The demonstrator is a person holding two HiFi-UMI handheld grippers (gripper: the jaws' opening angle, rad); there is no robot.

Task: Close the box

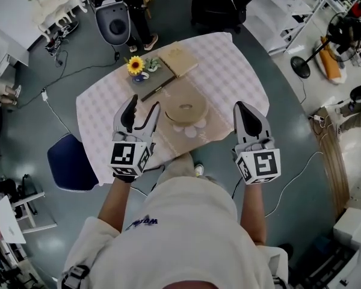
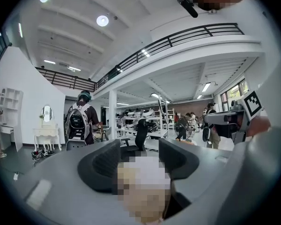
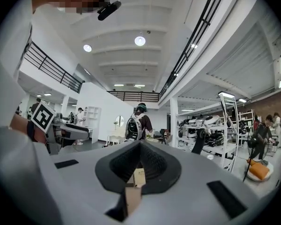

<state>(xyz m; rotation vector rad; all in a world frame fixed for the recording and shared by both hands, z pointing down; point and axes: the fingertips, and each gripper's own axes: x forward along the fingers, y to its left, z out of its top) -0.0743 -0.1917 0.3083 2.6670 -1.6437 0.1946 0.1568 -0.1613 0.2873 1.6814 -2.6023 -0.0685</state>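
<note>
On the checked tablecloth (image 1: 240,71) lies a flat tan box (image 1: 195,128) with a round tan ring (image 1: 185,108) on top. My left gripper (image 1: 144,103) hovers over the table's near left edge, left of the box and apart from it; its jaws stand open with nothing between them. My right gripper (image 1: 240,106) hangs off the box's right side, jaws shut and empty. Both point level across the room. The left gripper (image 2: 139,149) in its own view shows a clear gap between the pads. In the right gripper view the right gripper (image 3: 139,146) has its tips meeting.
At the table's far side stand a sunflower in a small vase (image 1: 136,66), a second tan box (image 1: 178,59) and a dark flat slab (image 1: 156,84). A blue seat (image 1: 71,161) is left of the table. A person with a backpack (image 3: 138,123) stands beyond it.
</note>
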